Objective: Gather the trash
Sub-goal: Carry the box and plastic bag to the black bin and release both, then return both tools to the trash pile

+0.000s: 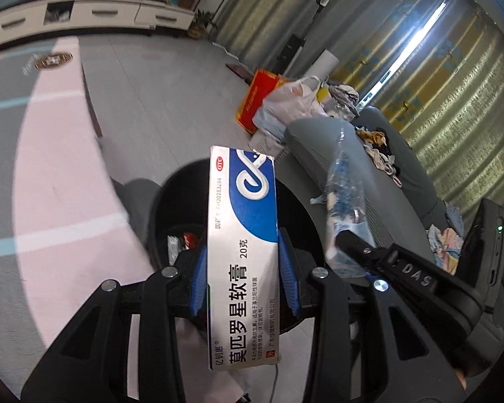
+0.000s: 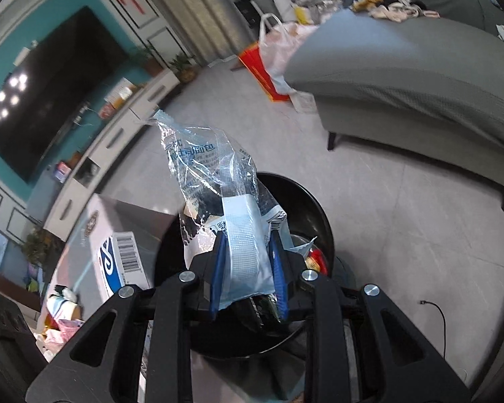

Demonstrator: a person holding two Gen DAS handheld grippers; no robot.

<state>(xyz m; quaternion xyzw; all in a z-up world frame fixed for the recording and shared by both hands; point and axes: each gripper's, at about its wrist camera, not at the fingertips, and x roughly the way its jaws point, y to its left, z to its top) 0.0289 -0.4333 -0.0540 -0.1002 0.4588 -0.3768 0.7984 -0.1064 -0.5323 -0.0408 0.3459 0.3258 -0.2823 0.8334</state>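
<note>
My left gripper (image 1: 243,265) is shut on a white and blue ointment box (image 1: 243,235) and holds it upright over the black round trash bin (image 1: 171,194). My right gripper (image 2: 248,265) is shut on a clear and pale blue plastic wrapper (image 2: 215,181), also above the bin (image 2: 299,201), which has some trash inside. In the left wrist view the right gripper (image 1: 349,238) and its wrapper (image 1: 346,194) show to the right. In the right wrist view the ointment box (image 2: 121,262) shows at the left.
A grey sofa (image 2: 403,77) with clothes on it stands to the right. Plastic bags and a red bag (image 1: 262,97) lie on the floor by its end. A white TV cabinet (image 1: 84,16) lines the far wall. A table edge with clutter (image 2: 60,319) is at lower left.
</note>
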